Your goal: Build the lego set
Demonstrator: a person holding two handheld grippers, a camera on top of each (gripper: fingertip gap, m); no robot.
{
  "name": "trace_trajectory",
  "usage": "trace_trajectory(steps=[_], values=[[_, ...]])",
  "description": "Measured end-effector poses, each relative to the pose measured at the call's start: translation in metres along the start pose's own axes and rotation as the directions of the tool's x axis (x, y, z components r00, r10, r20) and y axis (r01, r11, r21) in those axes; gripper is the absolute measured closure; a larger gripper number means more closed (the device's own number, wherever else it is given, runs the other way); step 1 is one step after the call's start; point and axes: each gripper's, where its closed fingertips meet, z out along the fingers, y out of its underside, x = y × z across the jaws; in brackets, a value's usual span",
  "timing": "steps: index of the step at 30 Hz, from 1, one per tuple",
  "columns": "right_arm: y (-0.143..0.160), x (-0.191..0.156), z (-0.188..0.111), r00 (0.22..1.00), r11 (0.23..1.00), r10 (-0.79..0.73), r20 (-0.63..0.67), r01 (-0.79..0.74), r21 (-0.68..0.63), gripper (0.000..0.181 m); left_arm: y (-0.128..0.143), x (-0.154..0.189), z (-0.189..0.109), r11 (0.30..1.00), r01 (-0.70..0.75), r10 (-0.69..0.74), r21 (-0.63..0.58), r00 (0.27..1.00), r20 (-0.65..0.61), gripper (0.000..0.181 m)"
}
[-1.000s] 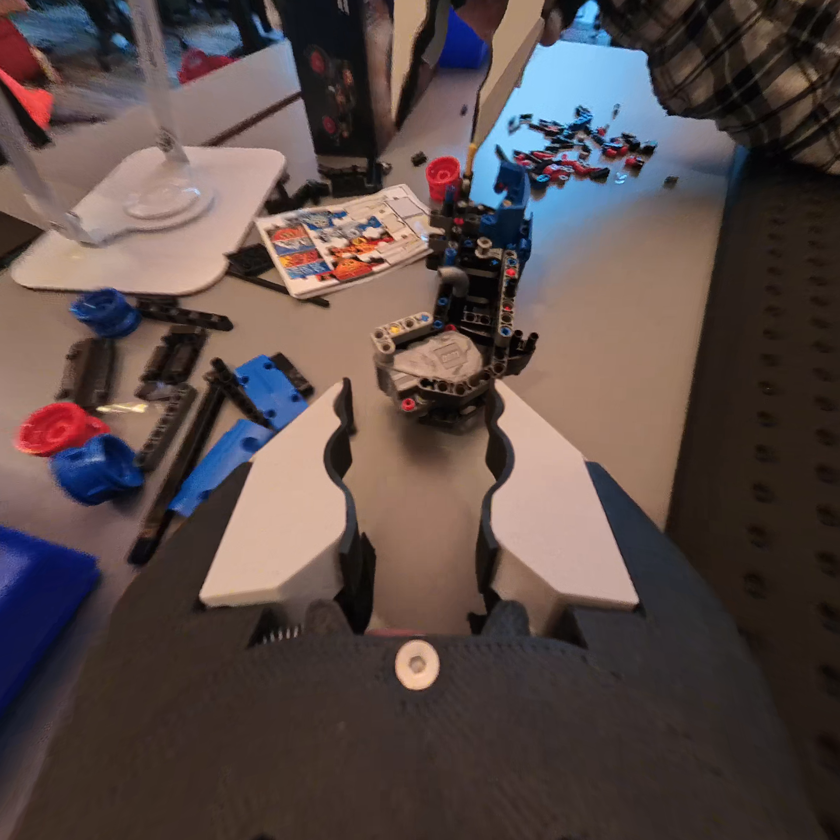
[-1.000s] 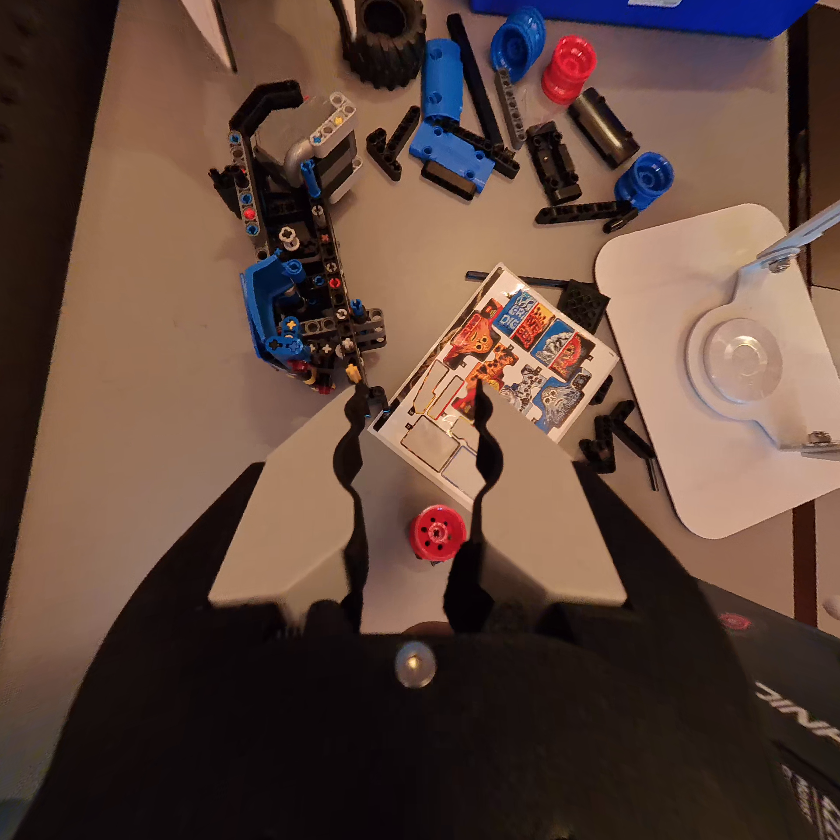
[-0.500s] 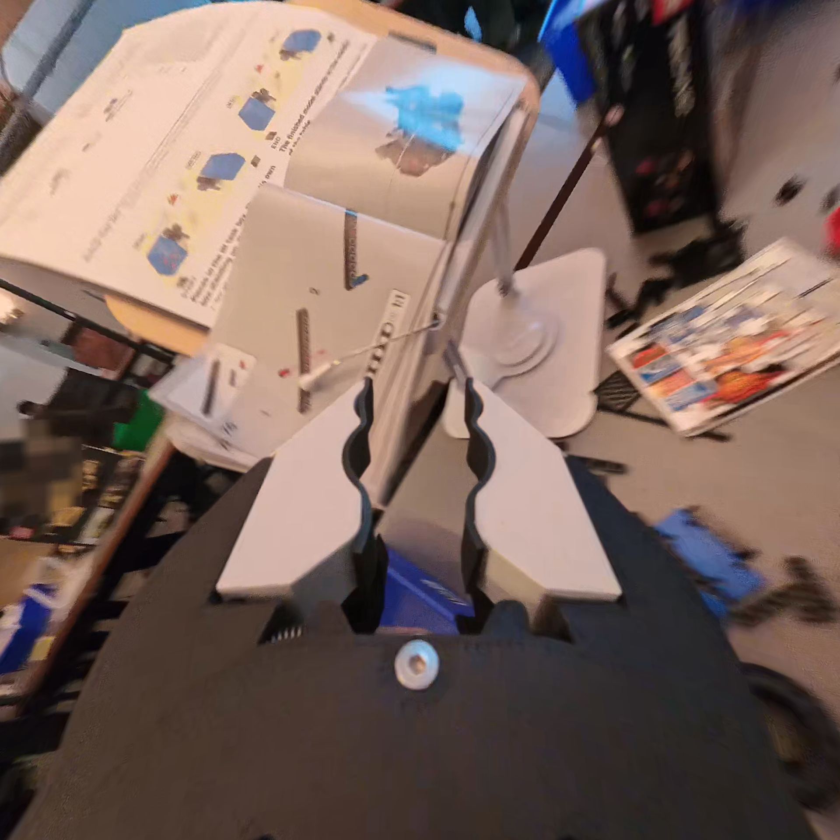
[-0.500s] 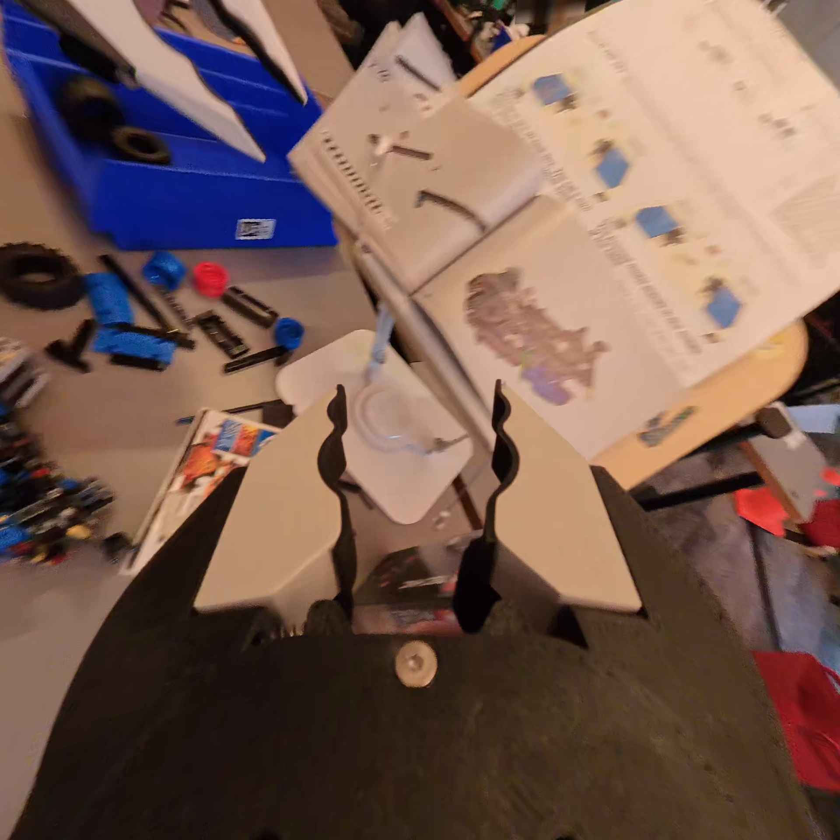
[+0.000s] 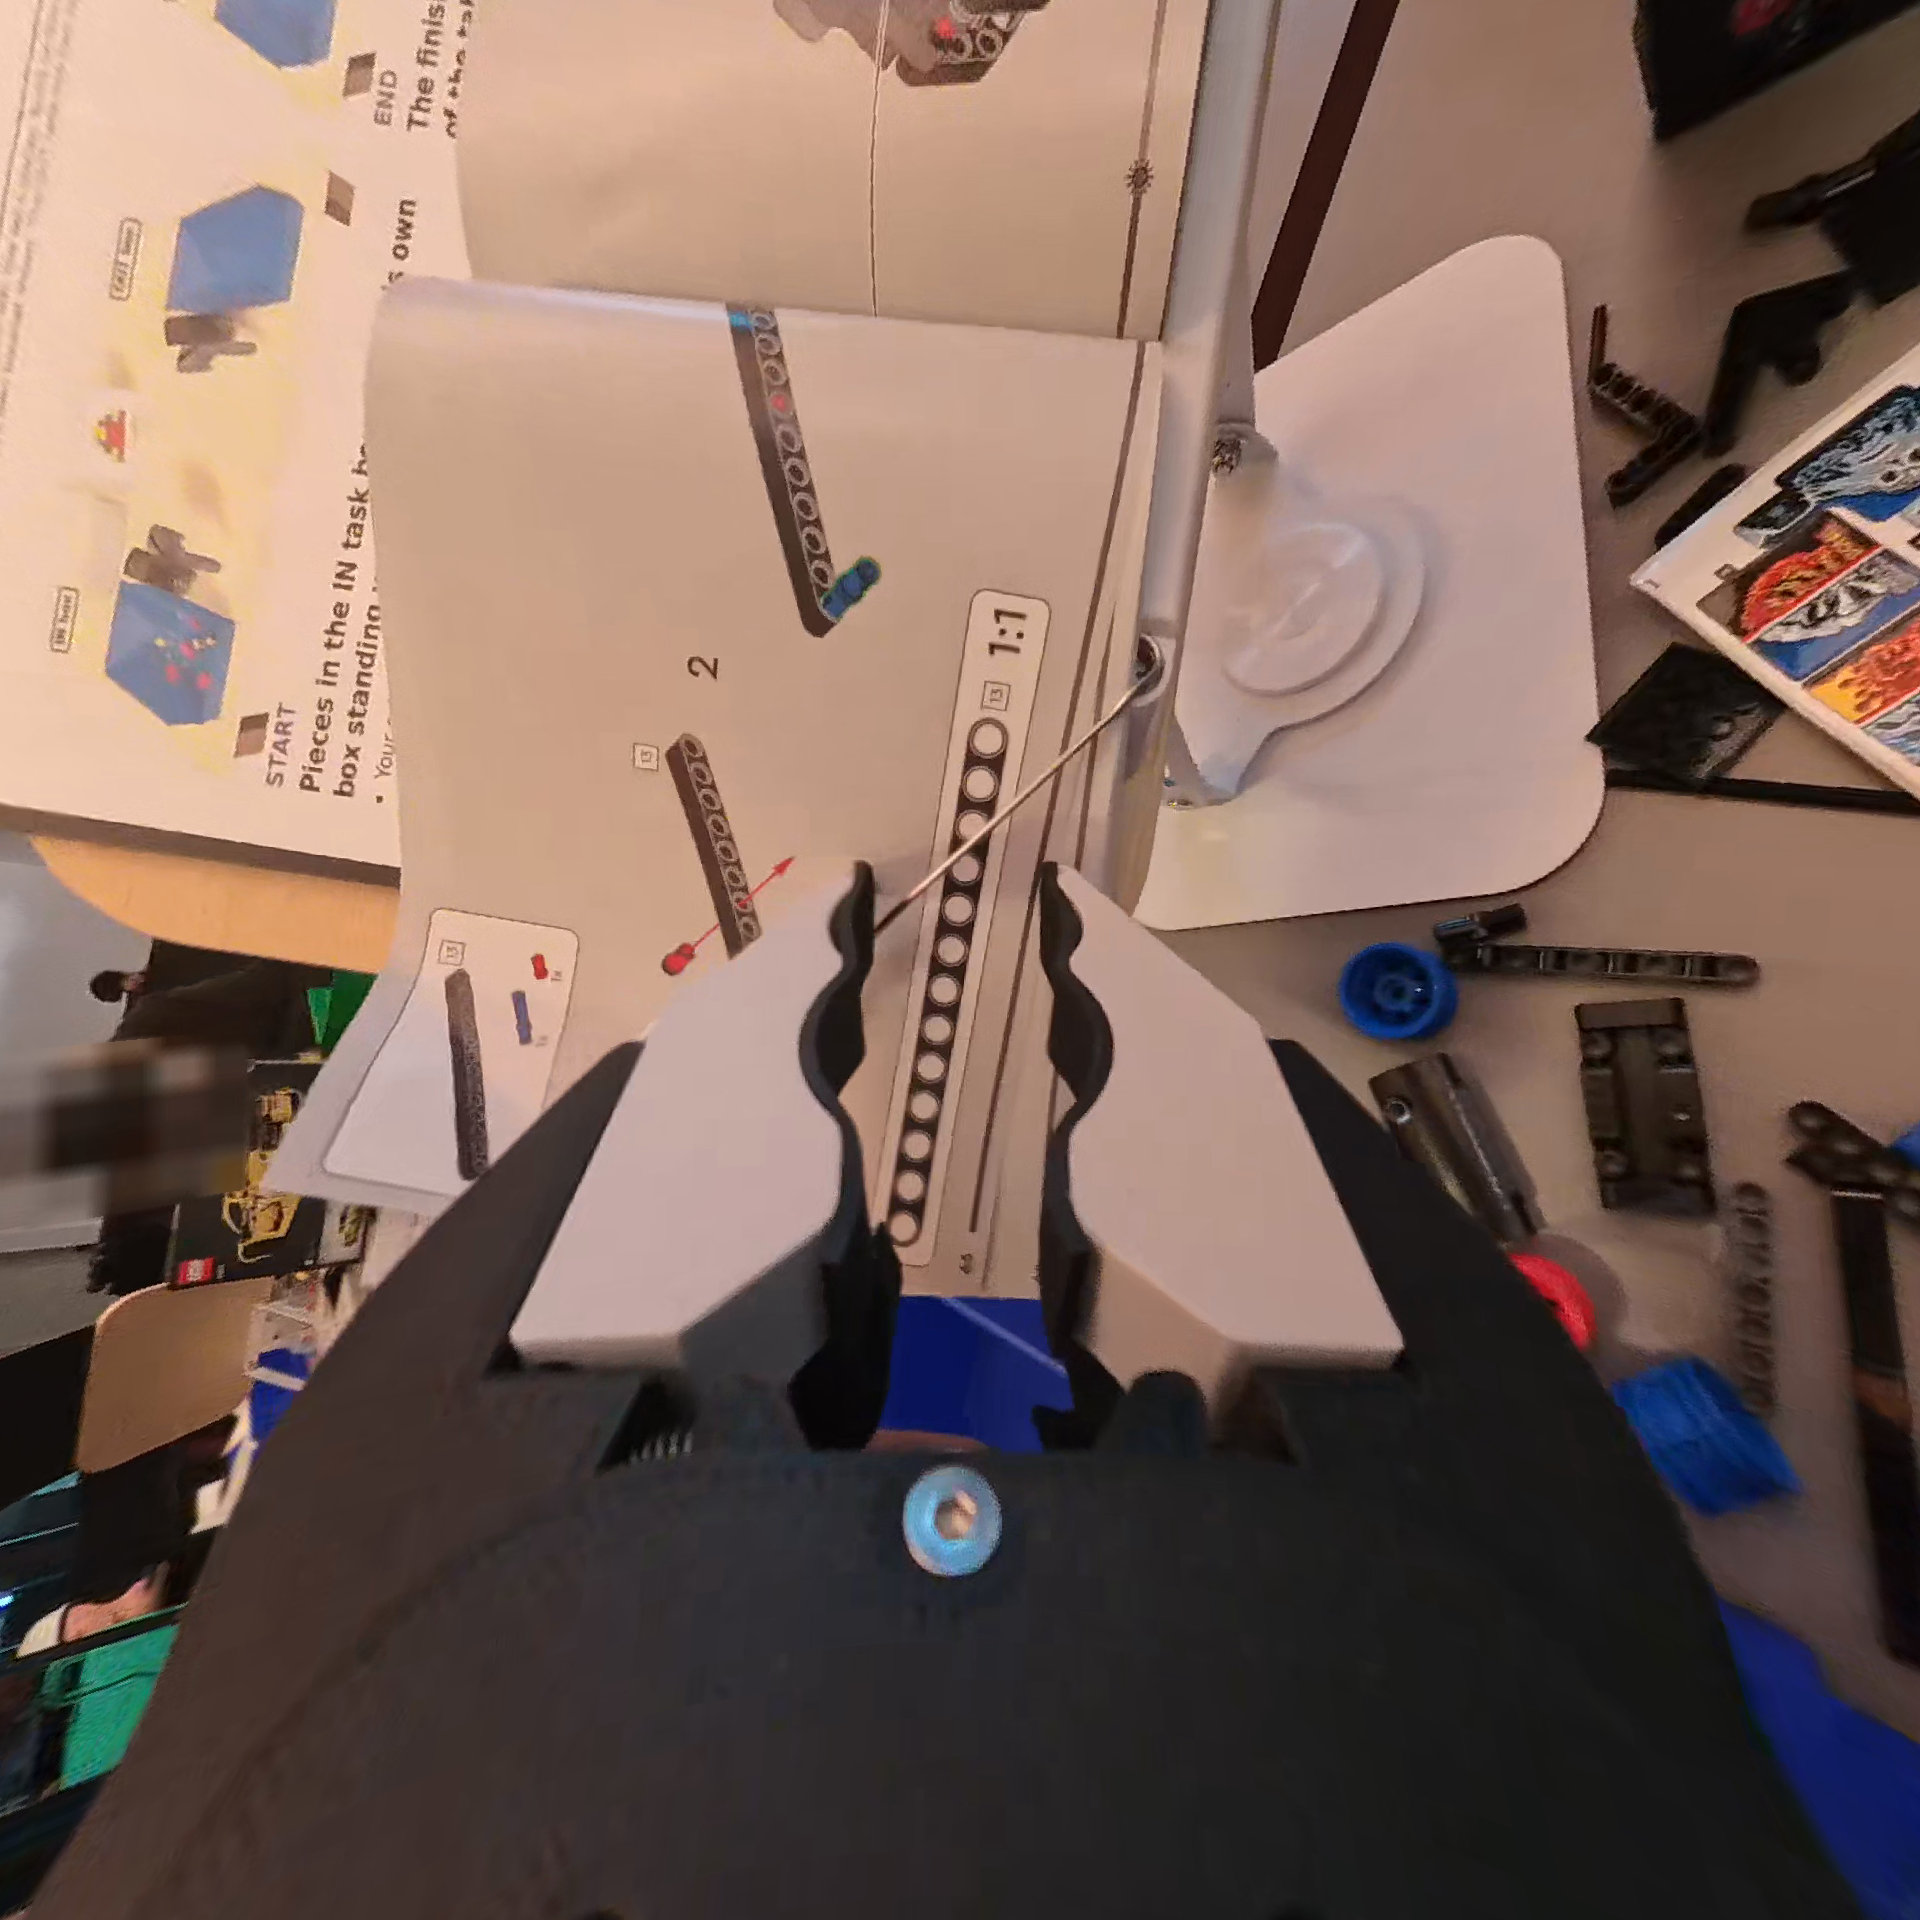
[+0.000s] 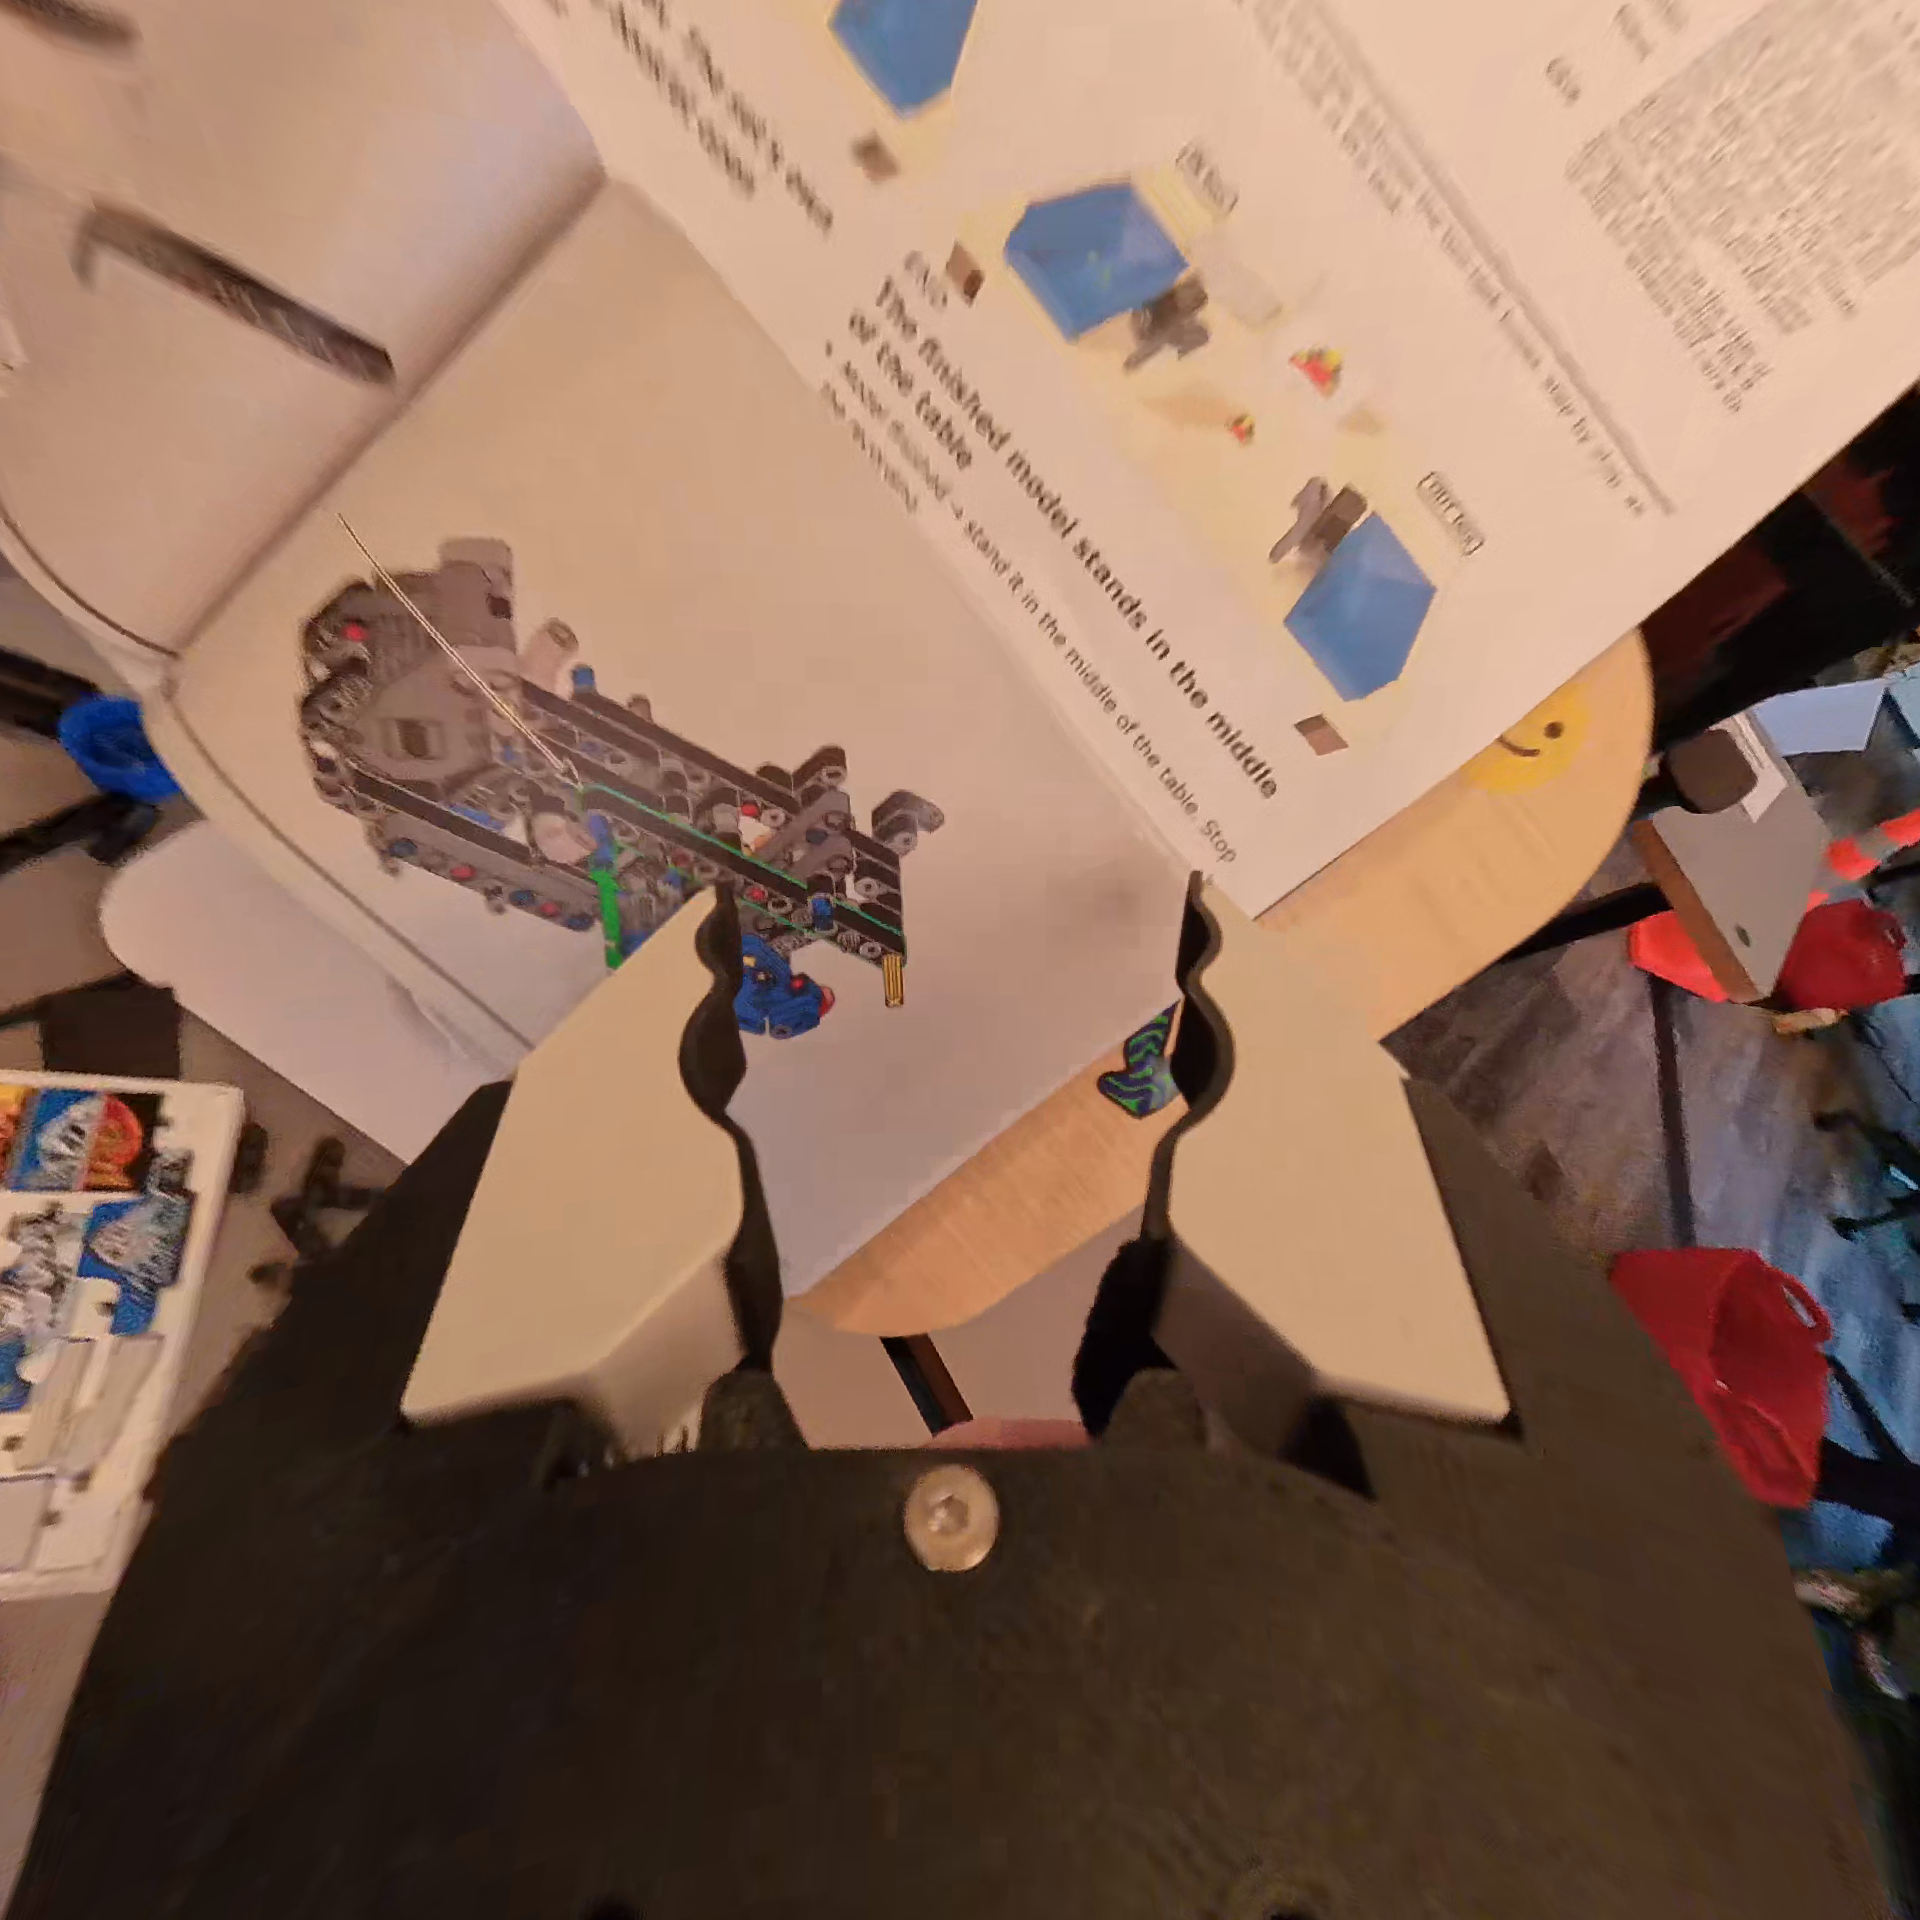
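Before the propped instruction booklet (image 5: pixel 727 499), left hand-held gripper (image 5: pixel 951 894) and right hand-held gripper (image 6: pixel 951 904) both parted, empty.

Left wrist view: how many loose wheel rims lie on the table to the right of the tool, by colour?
Blue wheel rims: 2
Red wheel rim, partly hidden by the tool: 1
Total: 3
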Motion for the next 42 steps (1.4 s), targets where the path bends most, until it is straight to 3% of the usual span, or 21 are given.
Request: trace_trajectory(steps=[3,6,9,11,16,19,23,24,25,28,33,38,42], values=[[0.007,-0.008,0.010,0.999,0.999,-0.037,0.009,0.037,-0.031,0.115,0.002,0.008,-0.001,1.000,-0.007,0.007,-0.019,1.000,-0.006,0.156],[0.009,-0.011,0.013,0.999,0.999,-0.033,0.004,0.033,-0.026,0.120,0.003,0.013,-0.002,0.999,-0.031,0.031,-0.044,0.999,0.013,0.161],[0.009,-0.012,0.013,1.000,1.000,-0.009,0.020,0.009,-0.013,0.124,0.005,0.024,-0.003,0.999,-0.006,0.005,-0.041,1.000,-0.016,0.154],[0.010,-0.013,0.012,0.999,1.000,-0.003,0.032,0.003,-0.005,0.141,0.006,0.030,-0.004,0.999,0.015,-0.016,-0.036,0.999,-0.034,0.154],[0.010,-0.012,0.014,1.000,1.000,-0.017,0.019,0.017,0.000,0.151,0.006,0.047,-0.005,0.999,0.026,-0.029,-0.032,0.995,-0.100,0.152],[0.010,-0.012,0.015,0.999,1.000,-0.028,0.016,0.028,-0.004,0.166,0.003,0.052,-0.007,0.999,0.049,-0.050,-0.014,0.990,-0.134,0.151],[0.009,-0.011,0.013,0.999,1.000,-0.030,0.025,0.029,0.004,0.165,0.001,0.067,-0.009,0.995,0.102,-0.095,0.017,0.967,-0.236,0.142],[0.007,-0.008,0.011,1.000,1.000,-0.026,0.013,0.026,0.014,0.154,0.000,0.070,-0.009,0.993,0.118,-0.107,0.027,0.960,-0.259,0.142],[0.006,-0.004,0.011,1.000,1.000,-0.016,-0.006,0.016,0.022,0.132,-0.001,0.073,-0.010,0.990,0.134,-0.118,0.038,0.953,-0.278,0.139],[0.006,-0.007,0.009,0.999,1.000,-0.018,0.028,0.018,0.022,0.117,-0.004,0.071,-0.012,0.980,0.187,-0.160,0.064,0.943,-0.293,0.138],[0.007,-0.007,0.014,0.999,1.000,-0.018,0.042,0.017,0.014,0.117,-0.014,0.057,-0.024,0.960,0.238,-0.194,0.146,0.945,-0.265,0.137],[0.007,-0.002,0.015,0.999,0.999,-0.030,0.024,0.030,0.011,0.145,-0.008,0.032,-0.035,0.942,0.282,-0.250,0.185,0.952,-0.178,0.137],[0.005,-0.004,0.016,0.999,1.000,-0.027,0.024,0.027,0.015,0.150,-0.010,0.024,-0.037,0.930,0.303,-0.275,0.206,0.949,-0.155,0.137]])
